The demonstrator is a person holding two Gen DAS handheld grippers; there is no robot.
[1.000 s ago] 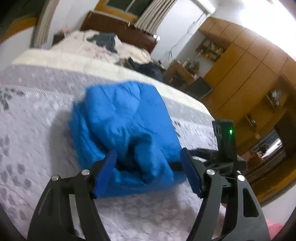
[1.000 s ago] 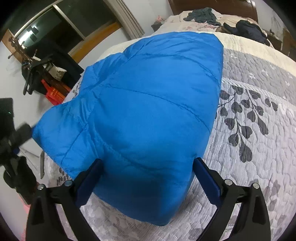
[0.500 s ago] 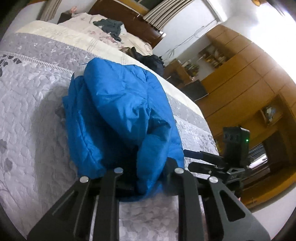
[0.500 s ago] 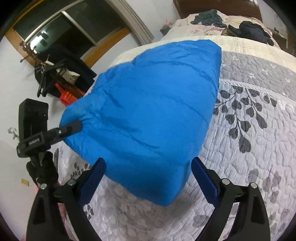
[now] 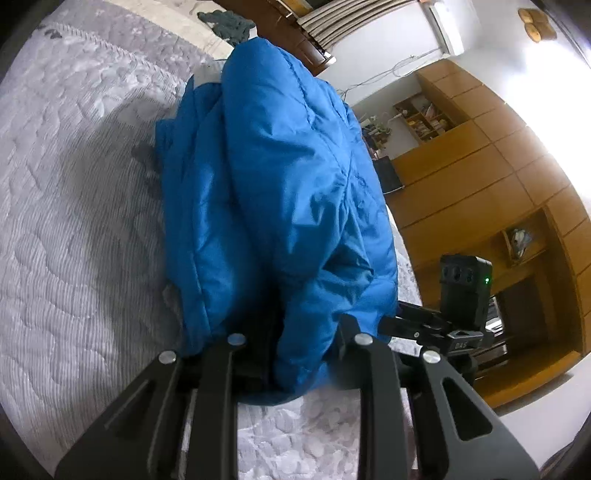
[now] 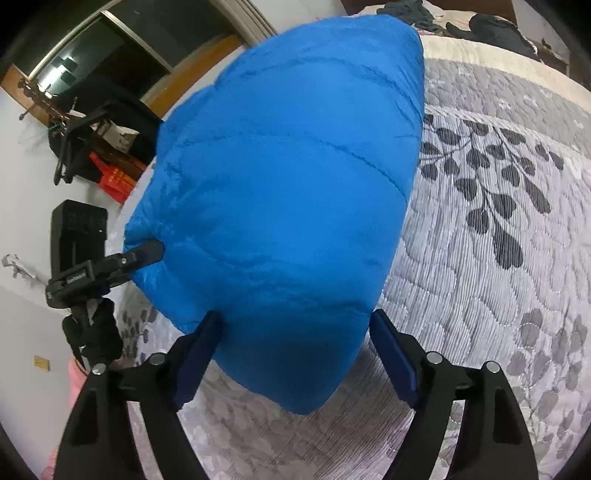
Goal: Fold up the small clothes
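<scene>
Jacket (image 5: 288,192) blocking view, quilt (image 6: 498,258) beneath

Bedroom, lit from a bright patch at the upper right of the left wrist view.

Bed with grey quilted bedspread (image 6: 498,295), dark leaf print (image 6: 491,192), cream band (image 6: 491,59) toward its head. Dark wooden headboard (image 5: 284,26) beyond; dark clothes (image 6: 495,29) lie near it. White wall (image 5: 373,59) with pleated curtain (image 5: 332,22). Light-brown wooden panelled wardrobe (image 5: 491,162) with open shelf niches (image 5: 424,118) fills one side. Opposite side: dark window with wooden frame (image 6: 122,55), black rack (image 6: 81,140) by the white wall, red crate (image 6: 118,177) under it.
</scene>
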